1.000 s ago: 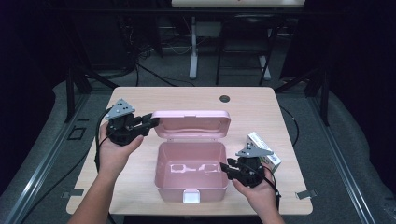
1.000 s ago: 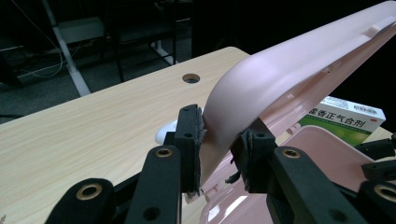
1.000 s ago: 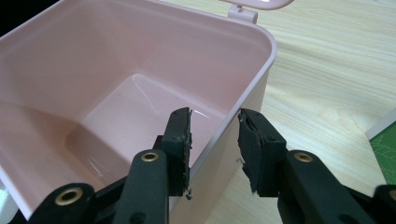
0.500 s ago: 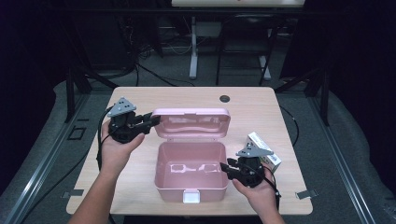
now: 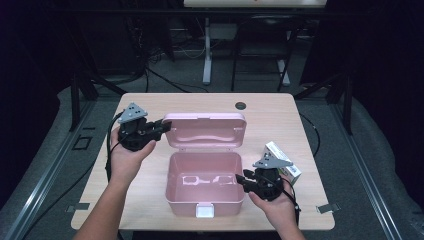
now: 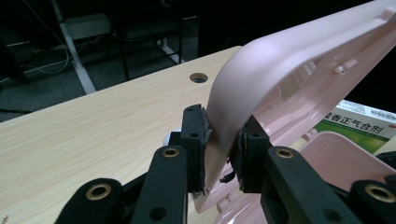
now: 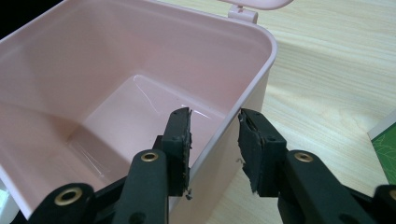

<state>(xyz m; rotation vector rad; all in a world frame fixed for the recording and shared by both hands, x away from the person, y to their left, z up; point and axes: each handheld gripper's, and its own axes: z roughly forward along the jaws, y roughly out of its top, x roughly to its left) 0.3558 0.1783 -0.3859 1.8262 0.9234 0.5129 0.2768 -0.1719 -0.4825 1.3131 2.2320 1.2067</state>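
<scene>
1. The pink box sits open mid-table; its lid stands back, pinched at its left corner by the left gripper.
2. The right gripper straddles the box's right wall (pads apart, not pressing).
3. Both forearms reach in from below.

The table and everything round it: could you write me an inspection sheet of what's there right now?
Surface: light wooden table with a round cable hole near the far edge.
Job's things: pink plastic box, empty, its hinged lid raised open.
Clutter: green-and-white carton at the box's right.
Grippers: left gripper has its jaws clamped on the lid's corner; right gripper straddles the box's right wall, jaws apart.
Cables: black cable trails from the left gripper.
Surroundings: dark room, grey floor, desk legs and loose cables beyond.
</scene>
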